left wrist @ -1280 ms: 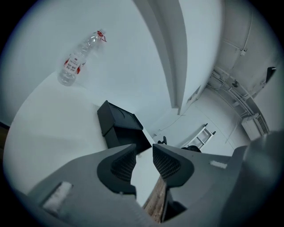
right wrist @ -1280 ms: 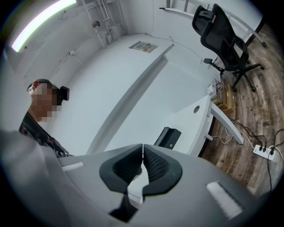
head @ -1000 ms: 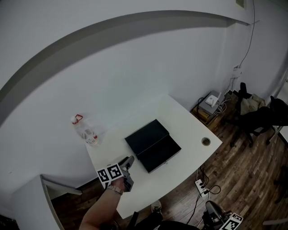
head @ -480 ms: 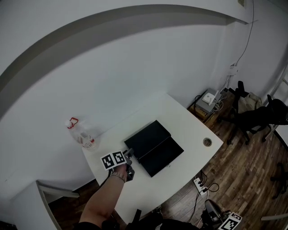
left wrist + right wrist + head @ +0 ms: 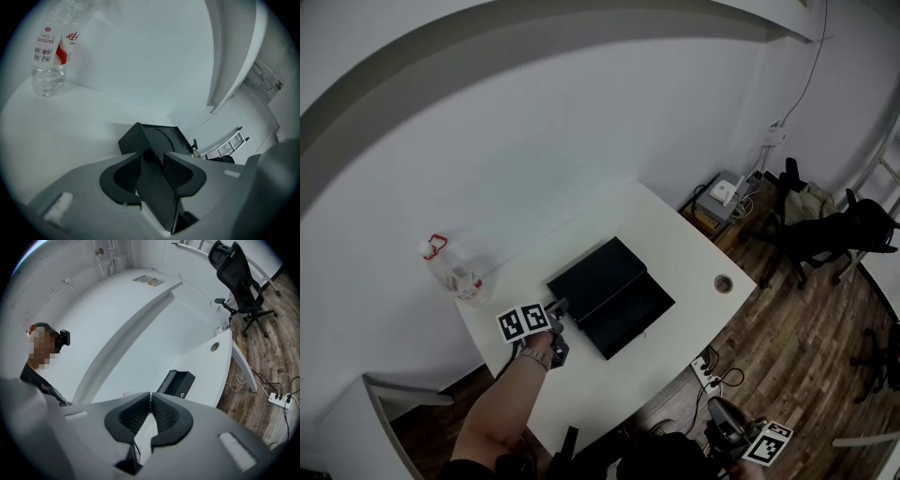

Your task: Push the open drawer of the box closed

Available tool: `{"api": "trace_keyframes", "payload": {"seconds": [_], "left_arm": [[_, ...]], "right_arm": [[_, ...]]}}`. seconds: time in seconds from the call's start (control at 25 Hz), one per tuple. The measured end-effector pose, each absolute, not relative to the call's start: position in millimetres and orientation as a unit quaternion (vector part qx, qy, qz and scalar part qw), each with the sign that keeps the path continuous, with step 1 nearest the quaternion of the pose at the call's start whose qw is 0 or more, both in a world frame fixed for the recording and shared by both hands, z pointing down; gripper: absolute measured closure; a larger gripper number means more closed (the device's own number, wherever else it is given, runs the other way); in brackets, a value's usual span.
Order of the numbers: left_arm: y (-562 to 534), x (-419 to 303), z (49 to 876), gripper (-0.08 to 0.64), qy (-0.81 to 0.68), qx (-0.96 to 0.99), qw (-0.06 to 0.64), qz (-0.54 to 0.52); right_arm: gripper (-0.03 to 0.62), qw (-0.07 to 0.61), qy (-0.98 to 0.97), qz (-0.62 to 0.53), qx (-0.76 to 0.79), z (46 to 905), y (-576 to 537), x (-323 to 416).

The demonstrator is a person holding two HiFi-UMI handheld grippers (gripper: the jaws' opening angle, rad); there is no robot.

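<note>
A flat black box [image 5: 598, 279] lies in the middle of the white table [image 5: 675, 246]. Its drawer [image 5: 630, 317] stands pulled out toward the table's front edge. My left gripper [image 5: 562, 307] reaches the box's left corner. In the left gripper view its jaws [image 5: 153, 171] stand apart with a black edge of the box [image 5: 161, 136] between them; I cannot tell whether the pads press on it. My right gripper [image 5: 719, 429] hangs low off the table, above the floor. Its jaws [image 5: 151, 401] are opening from a hairline gap with nothing between them, and they point at the distant box [image 5: 178, 383].
A clear water bottle [image 5: 450, 272] [image 5: 50, 51] stands at the table's back left corner. A round cable hole [image 5: 724, 282] is near the right end. Beyond the table are black office chairs [image 5: 825, 234], a power strip [image 5: 705, 367] and cables on the wooden floor.
My left gripper has moved forward across the table, from near the front edge up to the box's left corner. The right gripper has stayed low at the bottom right.
</note>
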State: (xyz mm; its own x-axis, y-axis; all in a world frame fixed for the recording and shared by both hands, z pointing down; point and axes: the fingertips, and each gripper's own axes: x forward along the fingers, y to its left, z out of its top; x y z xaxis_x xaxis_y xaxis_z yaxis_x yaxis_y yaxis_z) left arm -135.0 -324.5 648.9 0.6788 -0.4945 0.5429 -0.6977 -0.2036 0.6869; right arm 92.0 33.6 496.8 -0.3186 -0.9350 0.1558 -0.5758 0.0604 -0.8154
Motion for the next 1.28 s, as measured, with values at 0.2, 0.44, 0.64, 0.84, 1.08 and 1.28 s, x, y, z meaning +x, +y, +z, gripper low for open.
{"api": "trace_keyframes", "payload": {"seconds": [0.2, 0.44, 0.64, 0.84, 1.08, 1.28], "left_arm": [[-322, -135, 647, 0.422, -0.382, 0.769, 0.503, 0.095], [-320, -132, 647, 0.423, -0.373, 0.768, 0.512, 0.097], [-319, -133, 646, 0.425, -0.376, 0.762, 0.519, 0.092], [-317, -131, 646, 0.429, -0.382, 0.752, 0.532, 0.077], [-317, -133, 645, 0.430, -0.385, 0.752, 0.529, 0.080], [-317, -133, 646, 0.431, -0.386, 0.754, 0.523, 0.093]], "right_arm": [[0.561, 0.162, 0.719, -0.425, -0.526, 515, 1, 84], [0.519, -0.022, 0.763, -0.403, -0.506, 579, -64, 74], [0.491, -0.171, 0.790, -0.379, -0.451, 629, -113, 54], [0.472, -0.253, 0.785, -0.381, -0.417, 666, -139, 51], [0.472, -0.258, 0.777, -0.415, -0.397, 682, -151, 47], [0.491, -0.258, 0.777, -0.435, -0.374, 689, -157, 39]]}}
